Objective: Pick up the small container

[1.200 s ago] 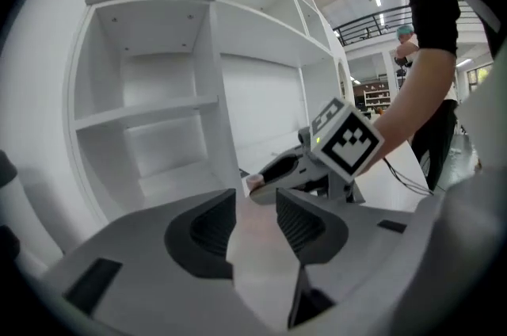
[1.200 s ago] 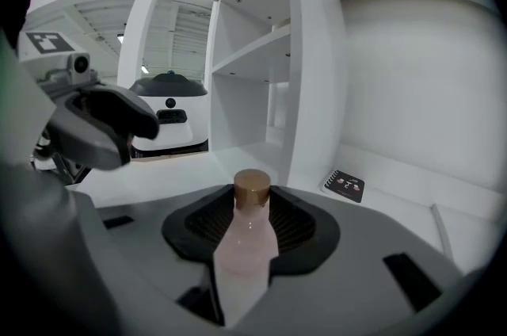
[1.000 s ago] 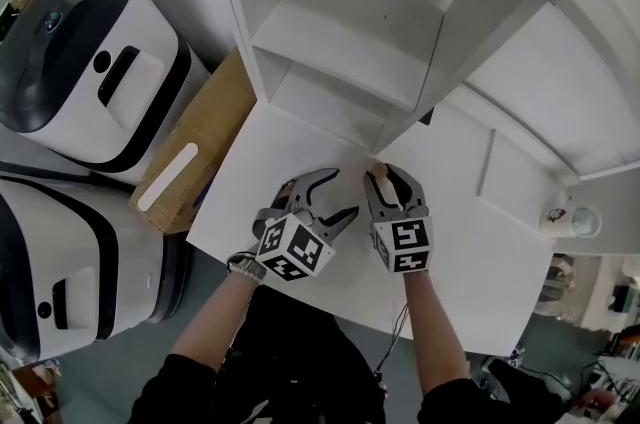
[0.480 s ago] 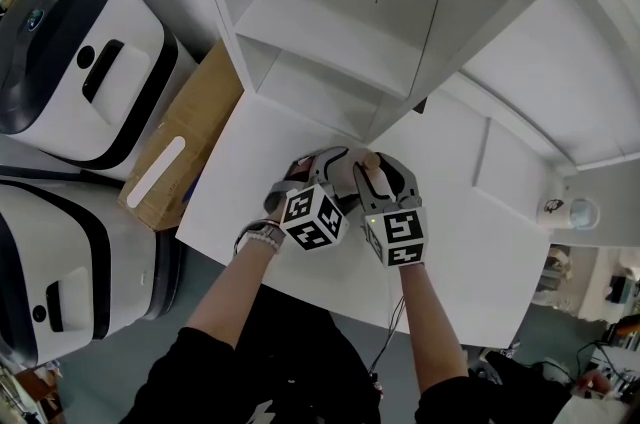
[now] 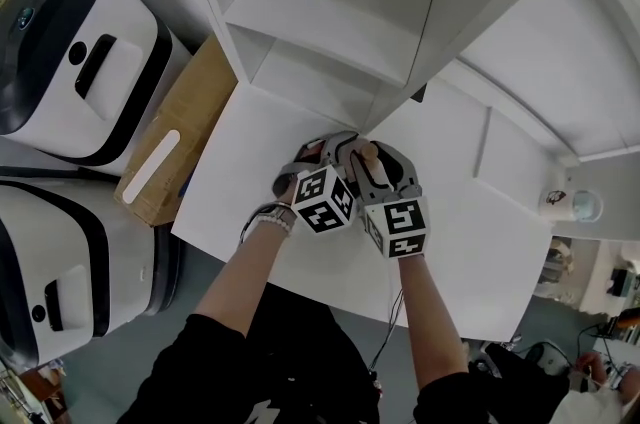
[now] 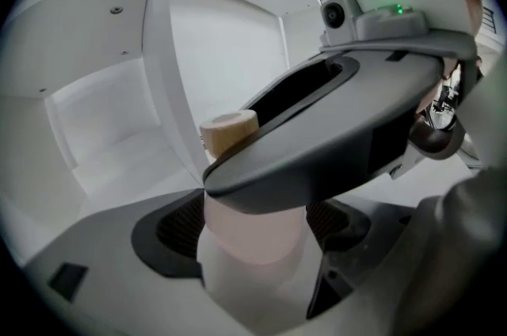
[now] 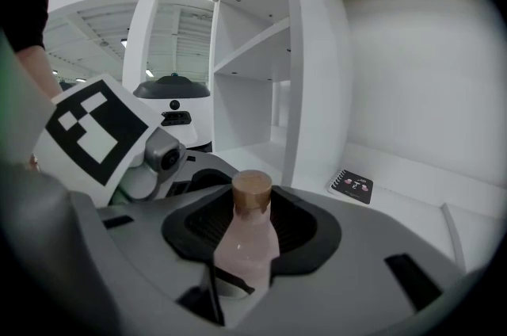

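Note:
The small container is a pale pink bottle (image 7: 245, 243) with a wooden cap (image 7: 252, 192). It sits upright between the jaws of my right gripper (image 7: 253, 235), which is shut on it over the white table (image 5: 260, 162). In the head view the bottle (image 5: 370, 159) shows at the tip of the right gripper (image 5: 382, 157). My left gripper (image 5: 335, 150) has come in from the left. Its jaws have just been opening and stand wide on either side of the bottle (image 6: 253, 247), without pressing it. A right gripper jaw crosses the left gripper (image 6: 257, 227) view and hides the bottle's neck.
A white shelf unit (image 5: 340, 12) stands just beyond the grippers. A small dark notebook (image 7: 353, 186) lies at its foot. A cardboard box (image 5: 170, 147) and two white and black machines (image 5: 70, 42) are at the left. A cup (image 5: 575, 205) sits far right.
The left gripper has moved right and down to the right gripper, its jaws have widened, and they now straddle the bottle. The right gripper has kept still with the bottle.

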`<state>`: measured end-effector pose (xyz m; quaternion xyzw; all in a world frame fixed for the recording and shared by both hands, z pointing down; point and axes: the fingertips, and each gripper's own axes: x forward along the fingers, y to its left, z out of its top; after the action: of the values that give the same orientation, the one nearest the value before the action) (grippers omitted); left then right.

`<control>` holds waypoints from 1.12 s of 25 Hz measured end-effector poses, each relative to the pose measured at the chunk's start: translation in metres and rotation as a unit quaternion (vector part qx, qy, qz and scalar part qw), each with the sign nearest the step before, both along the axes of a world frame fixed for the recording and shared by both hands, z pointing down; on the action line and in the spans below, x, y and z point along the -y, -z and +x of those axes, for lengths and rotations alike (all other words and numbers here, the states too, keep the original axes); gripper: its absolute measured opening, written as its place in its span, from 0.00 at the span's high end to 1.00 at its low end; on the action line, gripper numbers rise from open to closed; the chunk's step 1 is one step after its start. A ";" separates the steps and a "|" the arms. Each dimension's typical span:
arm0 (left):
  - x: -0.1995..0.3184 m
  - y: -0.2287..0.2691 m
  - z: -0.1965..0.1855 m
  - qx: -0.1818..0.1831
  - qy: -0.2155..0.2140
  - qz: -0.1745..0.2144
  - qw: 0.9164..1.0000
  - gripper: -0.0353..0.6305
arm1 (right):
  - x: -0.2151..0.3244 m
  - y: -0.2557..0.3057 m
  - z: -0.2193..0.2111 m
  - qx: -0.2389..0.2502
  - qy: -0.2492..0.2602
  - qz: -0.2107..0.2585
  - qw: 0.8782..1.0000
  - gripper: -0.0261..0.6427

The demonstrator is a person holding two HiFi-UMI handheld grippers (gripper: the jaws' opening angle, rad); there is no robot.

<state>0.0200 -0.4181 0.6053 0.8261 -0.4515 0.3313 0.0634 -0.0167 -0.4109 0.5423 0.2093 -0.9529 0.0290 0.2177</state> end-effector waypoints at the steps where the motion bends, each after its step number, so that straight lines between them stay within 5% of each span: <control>1: 0.001 -0.001 0.001 0.003 -0.002 -0.002 1.000 0.37 | 0.000 0.000 0.000 -0.001 0.001 0.000 1.000 0.75; 10: -0.003 -0.002 0.003 0.016 -0.010 -0.014 1.000 0.37 | -0.007 0.000 0.004 -0.012 -0.001 0.004 1.000 0.75; 28: -0.078 0.052 0.007 -0.020 -0.051 -0.015 0.998 0.37 | -0.076 0.054 0.007 0.032 0.030 -0.004 0.999 0.75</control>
<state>0.0275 -0.3400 0.5530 0.8534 -0.4021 0.3247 0.0674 -0.0100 -0.3353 0.4886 0.1789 -0.9650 0.0332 0.1887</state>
